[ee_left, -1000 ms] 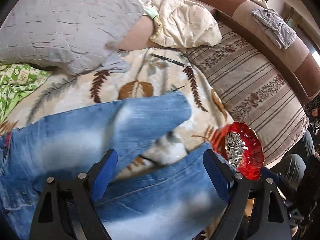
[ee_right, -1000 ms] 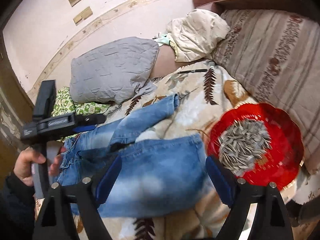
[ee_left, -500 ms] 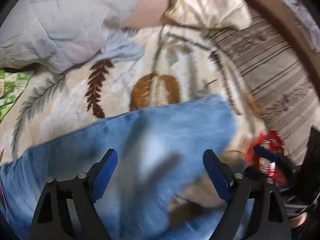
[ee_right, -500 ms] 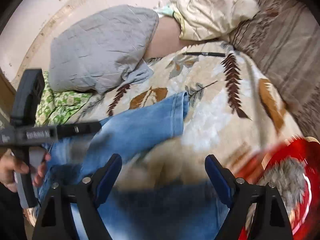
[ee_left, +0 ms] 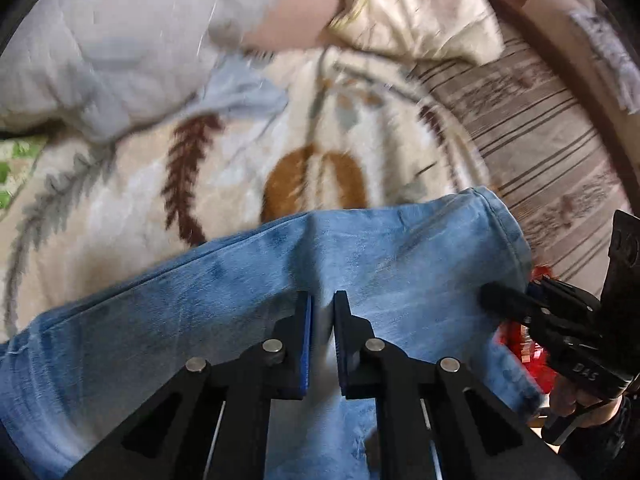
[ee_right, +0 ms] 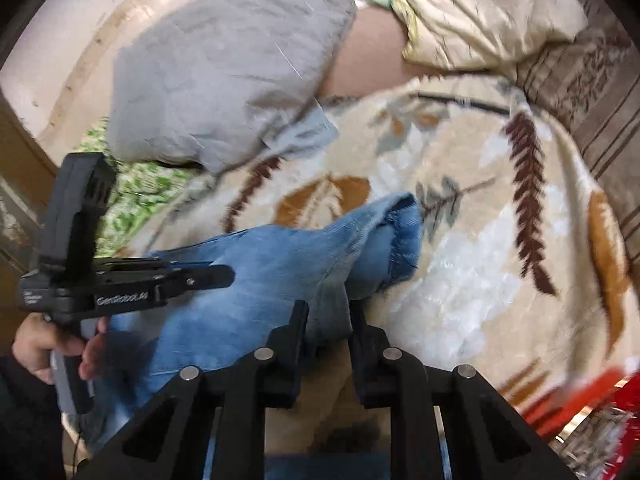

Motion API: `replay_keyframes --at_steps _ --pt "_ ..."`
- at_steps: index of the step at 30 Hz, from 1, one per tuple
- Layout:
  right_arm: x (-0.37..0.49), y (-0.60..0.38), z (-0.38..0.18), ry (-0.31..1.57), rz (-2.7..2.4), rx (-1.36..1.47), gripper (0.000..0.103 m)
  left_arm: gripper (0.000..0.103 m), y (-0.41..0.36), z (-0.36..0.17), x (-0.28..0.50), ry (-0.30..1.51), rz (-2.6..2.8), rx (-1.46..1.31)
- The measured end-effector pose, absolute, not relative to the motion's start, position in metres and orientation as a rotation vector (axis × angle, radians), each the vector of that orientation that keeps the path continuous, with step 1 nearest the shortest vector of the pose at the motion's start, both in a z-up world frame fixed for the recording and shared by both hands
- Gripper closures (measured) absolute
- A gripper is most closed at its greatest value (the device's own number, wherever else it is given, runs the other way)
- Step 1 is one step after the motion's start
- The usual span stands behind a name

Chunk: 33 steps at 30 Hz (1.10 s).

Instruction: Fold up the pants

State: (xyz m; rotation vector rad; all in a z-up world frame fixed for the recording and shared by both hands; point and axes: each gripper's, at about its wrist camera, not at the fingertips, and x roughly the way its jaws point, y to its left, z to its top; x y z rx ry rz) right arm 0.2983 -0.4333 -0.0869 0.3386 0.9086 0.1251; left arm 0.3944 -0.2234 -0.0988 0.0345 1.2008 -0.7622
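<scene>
Jeans (ee_left: 248,320) pinched by left tongs (ee_left: 322,300); right tongs (ee_right: 328,312) closing on denim beside red dish (ee_right: 600,412)

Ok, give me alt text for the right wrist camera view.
The right gripper, jaws closing, pinches a bunched fold of blue jeans on a leaf-patterned blanket. The left gripper reaches onto the denim beside it.
</scene>
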Motion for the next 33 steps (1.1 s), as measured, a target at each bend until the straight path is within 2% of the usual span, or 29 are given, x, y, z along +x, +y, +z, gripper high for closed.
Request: replay_keyframes --at_steps 5,7,8,9,10,12,13,14,16,19,26,33 --pt "0.256 -0.439 0.000 0.775 0.144 0.342 0.085 0.099 -0.232 -0.040 0.378 1.055 -0.864 -0.040" --pt "0.250 -0.443 0.023 0.751 0.071 0.333 0.079 0.099 -0.242 -0.033 0.377 1.030 -0.856 -0.028" --pt "0.251 -0.447 0.028 0.768 -0.003 0.309 0.069 0.099 -0.246 -0.034 0.377 1.038 -0.852 -0.029" --pt "0.253 -0.450 0.027 0.801 -0.067 0.277 0.033 0.098 -0.249 -0.037 0.376 1.055 -0.851 -0.032" --pt "0.253 -0.454 0.025 0.819 -0.106 0.269 0.010 0.094 -0.250 -0.040 0.376 1.066 -0.849 -0.030" --pt "0.246 -0.463 0.017 0.810 -0.126 0.306 0.010 0.068 -0.246 -0.045 0.370 1.072 -0.829 -0.001" --pt "0.242 -0.465 0.012 0.822 -0.117 0.313 0.010 0.041 -0.242 -0.049 0.367 1.076 -0.800 0.016" --pt "0.240 -0.466 0.007 0.836 -0.116 0.315 0.010 0.030 -0.233 -0.051 0.365 1.076 -0.771 0.017" --pt "0.234 -0.464 -0.003 0.847 -0.119 0.329 0.010 0.027 -0.221 -0.055 0.361 1.083 -0.732 0.007" --pt "0.221 -0.454 -0.019 0.883 -0.106 0.338 0.010 0.017 -0.197 -0.061 0.350 1.095 -0.654 0.055" --pt "0.196 -0.399 -0.050 0.932 -0.024 0.326 0.010 0.017 -0.110 -0.073 0.318 1.041 -0.331 0.308" --pt "0.198 -0.316 -0.054 0.929 0.079 0.254 0.010 0.017 0.027 -0.057 0.269 1.022 -0.098 0.193"
